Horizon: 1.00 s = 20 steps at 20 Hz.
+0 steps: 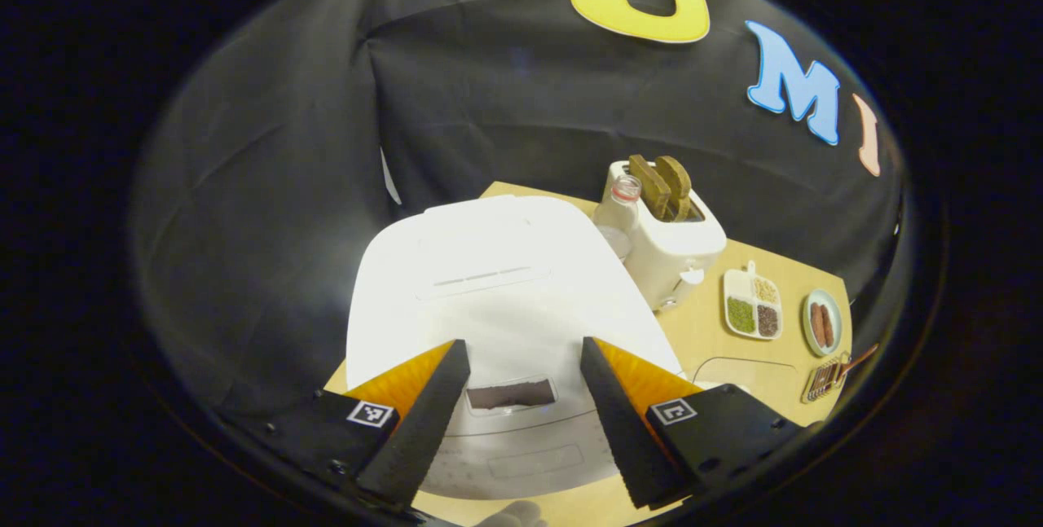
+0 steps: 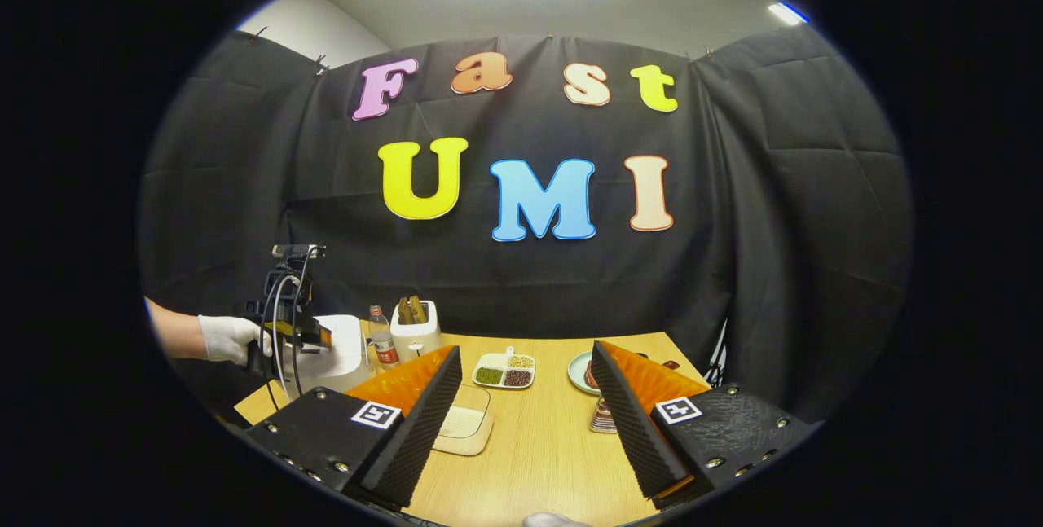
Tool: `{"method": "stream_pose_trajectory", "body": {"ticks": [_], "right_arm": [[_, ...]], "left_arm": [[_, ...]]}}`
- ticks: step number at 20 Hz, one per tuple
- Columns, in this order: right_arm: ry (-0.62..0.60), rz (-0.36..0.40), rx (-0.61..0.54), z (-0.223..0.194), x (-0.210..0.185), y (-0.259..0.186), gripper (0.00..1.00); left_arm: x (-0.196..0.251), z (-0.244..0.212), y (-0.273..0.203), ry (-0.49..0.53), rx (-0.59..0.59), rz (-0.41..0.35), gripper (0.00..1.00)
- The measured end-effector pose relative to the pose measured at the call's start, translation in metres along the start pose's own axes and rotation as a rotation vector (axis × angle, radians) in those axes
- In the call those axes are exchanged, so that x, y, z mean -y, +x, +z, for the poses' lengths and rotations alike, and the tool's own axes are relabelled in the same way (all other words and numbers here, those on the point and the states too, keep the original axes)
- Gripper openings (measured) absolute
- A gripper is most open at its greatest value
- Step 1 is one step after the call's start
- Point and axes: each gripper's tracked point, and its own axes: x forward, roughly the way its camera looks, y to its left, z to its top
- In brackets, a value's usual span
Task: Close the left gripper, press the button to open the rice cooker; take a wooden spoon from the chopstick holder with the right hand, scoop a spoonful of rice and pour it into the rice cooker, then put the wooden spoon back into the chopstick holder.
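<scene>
On the table [image 2: 538, 437] I see the rice cooker [image 1: 505, 283] lid-down at its left edge, my left gripper [image 1: 516, 421] hovering over it, jaws apart, right gripper [image 2: 530, 429] likewise spread and empty.

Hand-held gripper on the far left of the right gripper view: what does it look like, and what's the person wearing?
The left hand-held gripper is a dark frame with looping black cables and a small box on top. The hand gripping it wears a white glove. Nearer, the right hand-held gripper has ridged wedge fingers and square black-and-white markers.
</scene>
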Motion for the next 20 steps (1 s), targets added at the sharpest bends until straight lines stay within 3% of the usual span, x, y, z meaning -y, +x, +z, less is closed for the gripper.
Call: {"method": "stream_pose_trajectory", "body": {"ticks": [9,14,17,20], "right_arm": [[0.064,0.014,0.001,0.001,-0.003,0.002,0.98],[0.028,0.006,0.017,0.009,0.001,0.0,0.98],[0.005,-0.004,0.029,0.015,0.005,0.001,0.98],[0.008,-0.009,0.05,0.026,0.007,0.003,0.98]], "left_arm": [[0.003,0.0,0.001,0.04,-0.005,-0.008,0.99],[0.003,0.005,0.0,0.063,0.029,-0.014,0.99],[0.002,0.04,-0.018,0.126,0.199,0.013,1.0],[0.022,0.08,-0.074,0.15,0.389,-0.022,1.0]]}}
